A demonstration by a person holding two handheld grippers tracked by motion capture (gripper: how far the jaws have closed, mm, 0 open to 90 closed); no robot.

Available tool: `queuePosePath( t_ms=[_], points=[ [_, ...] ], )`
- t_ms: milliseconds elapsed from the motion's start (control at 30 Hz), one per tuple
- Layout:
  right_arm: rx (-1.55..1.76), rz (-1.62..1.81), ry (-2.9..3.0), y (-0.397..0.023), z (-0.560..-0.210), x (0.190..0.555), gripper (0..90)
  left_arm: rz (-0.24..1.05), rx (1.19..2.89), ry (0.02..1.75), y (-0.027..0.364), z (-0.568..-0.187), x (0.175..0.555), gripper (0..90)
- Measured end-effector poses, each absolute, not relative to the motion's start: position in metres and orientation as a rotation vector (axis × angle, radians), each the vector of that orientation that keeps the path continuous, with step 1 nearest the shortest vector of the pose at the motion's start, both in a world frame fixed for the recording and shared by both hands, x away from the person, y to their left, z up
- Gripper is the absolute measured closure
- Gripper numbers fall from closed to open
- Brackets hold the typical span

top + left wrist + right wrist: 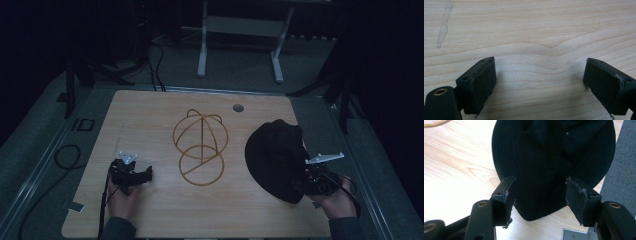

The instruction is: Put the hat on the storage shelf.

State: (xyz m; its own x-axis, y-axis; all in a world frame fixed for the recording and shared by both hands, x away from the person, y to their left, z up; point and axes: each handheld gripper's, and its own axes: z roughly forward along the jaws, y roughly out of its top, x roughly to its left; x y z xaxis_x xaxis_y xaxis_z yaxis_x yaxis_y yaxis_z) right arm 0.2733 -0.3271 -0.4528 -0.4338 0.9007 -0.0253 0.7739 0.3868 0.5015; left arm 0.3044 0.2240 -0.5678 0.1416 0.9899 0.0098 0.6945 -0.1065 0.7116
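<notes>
I had the right gripper (539, 195) spread above the black hat's (275, 150) brim at lower right, probably not gripping, left gripper (137, 176) spread idle; next, pinch.

My right tool (539, 195) hangs open over the black hat's (551, 152) brim; the hat lies on the counter (456, 165).

High view dim, dark surroundings; gripper views bright, sharp, soft shadows under fingers (482, 87).
</notes>
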Motion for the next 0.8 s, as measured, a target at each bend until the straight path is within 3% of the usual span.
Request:
queuePosePath(
  t_ms=[800],
  points=[
    [1.502,0.487,2.431,-0.320,-0.459,0.307,35.6,0.683,1.865,1.609,0.224,-0.568,0.304,11.9]
  ],
)
